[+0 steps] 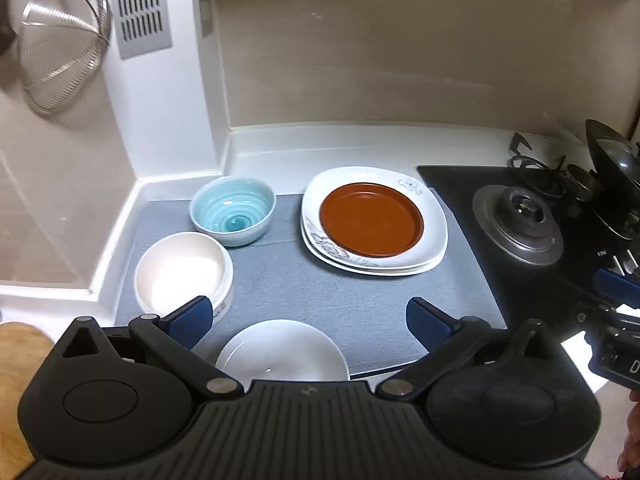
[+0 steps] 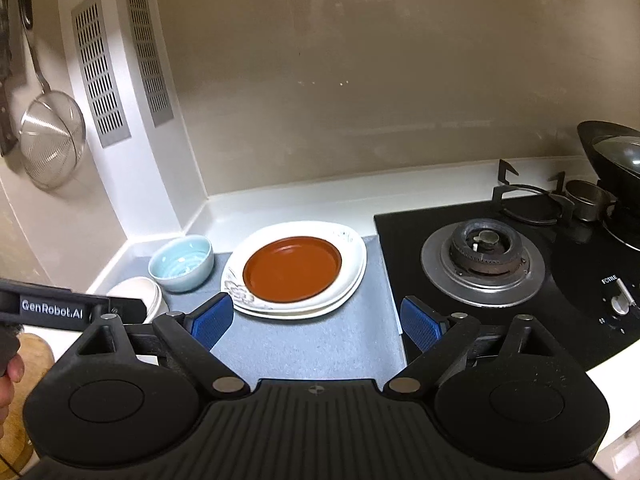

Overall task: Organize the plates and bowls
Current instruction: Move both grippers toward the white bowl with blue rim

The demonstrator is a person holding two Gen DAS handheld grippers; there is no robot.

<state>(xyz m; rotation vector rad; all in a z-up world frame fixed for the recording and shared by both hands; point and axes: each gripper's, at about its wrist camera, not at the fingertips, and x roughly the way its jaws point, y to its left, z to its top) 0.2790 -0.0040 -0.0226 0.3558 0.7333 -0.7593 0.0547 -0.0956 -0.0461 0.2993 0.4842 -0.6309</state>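
Note:
On a grey mat (image 1: 320, 284) a brown round plate (image 1: 372, 218) lies on a stack of white square plates (image 1: 432, 240) with a flower print. A light blue bowl (image 1: 234, 208) stands at the mat's back left, with a white bowl (image 1: 180, 268) in front of it. A white plate (image 1: 284, 354) lies nearest, just below my left gripper (image 1: 308, 322), which is open and holds nothing. My right gripper (image 2: 316, 322) is open too, hovering over the mat (image 2: 320, 340) in front of the brown plate (image 2: 292, 268) and the white square plates (image 2: 352, 248). The blue bowl (image 2: 182, 262) and white bowl (image 2: 140, 292) show at its left.
A black gas hob (image 2: 520, 264) with a burner (image 2: 484, 258) borders the mat on the right, with a dark wok (image 2: 612, 160) at its far edge. A wire strainer (image 1: 64, 48) hangs on the left wall. A wooden board (image 1: 16, 360) lies at the near left.

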